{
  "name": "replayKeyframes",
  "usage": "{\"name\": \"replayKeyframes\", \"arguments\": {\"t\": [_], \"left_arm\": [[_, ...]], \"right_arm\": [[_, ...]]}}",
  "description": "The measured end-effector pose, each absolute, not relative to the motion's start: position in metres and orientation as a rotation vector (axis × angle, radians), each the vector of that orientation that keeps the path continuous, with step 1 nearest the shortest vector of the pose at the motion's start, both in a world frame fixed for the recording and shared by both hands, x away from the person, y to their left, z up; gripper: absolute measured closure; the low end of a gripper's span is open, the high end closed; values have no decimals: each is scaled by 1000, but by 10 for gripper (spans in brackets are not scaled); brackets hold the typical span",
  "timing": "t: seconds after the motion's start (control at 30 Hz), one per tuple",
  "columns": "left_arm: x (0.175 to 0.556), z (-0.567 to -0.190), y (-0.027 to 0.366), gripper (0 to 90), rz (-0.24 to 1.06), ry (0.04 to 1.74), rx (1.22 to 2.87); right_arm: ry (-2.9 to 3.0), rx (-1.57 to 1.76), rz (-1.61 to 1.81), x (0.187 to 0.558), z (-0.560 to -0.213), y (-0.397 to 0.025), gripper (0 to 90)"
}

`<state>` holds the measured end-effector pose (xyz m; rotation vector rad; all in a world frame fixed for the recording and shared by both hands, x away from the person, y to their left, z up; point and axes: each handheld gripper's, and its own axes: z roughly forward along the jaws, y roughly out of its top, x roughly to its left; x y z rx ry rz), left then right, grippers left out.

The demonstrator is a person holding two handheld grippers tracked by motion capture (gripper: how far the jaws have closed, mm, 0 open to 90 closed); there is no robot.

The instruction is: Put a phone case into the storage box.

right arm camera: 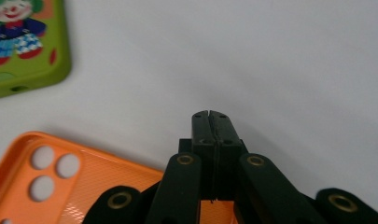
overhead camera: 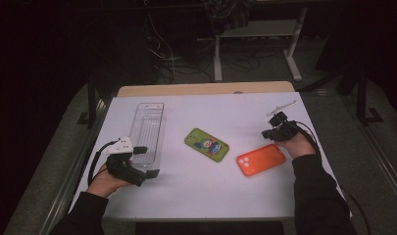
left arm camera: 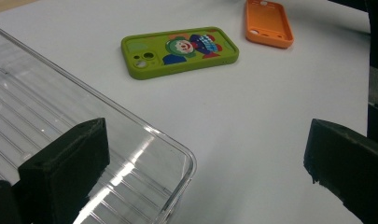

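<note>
Now your left gripper (left arm camera: 205, 172) is spread at the tray (overhead camera: 148, 128).
Your right gripper (right arm camera: 210, 115) is pressed together over the orange case (right arm camera: 60, 186).

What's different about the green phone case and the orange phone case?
The green phone case has a clown picture on it; the orange phone case is plain. The green one lies back side up, while the orange one lies hollow side up, showing its inside. The orange one is nearer the right gripper. Both lie flat on the white table.
</note>
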<state>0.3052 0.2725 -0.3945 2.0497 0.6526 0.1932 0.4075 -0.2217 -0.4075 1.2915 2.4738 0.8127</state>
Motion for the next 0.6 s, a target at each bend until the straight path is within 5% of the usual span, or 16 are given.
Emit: {"name": "replayKeyframes", "arguments": {"t": [0.6], "left_arm": [[305, -395, 272, 0, 187, 653, 2051]], "right_arm": [[2548, 1294, 671, 418, -429, -233, 883]]}}
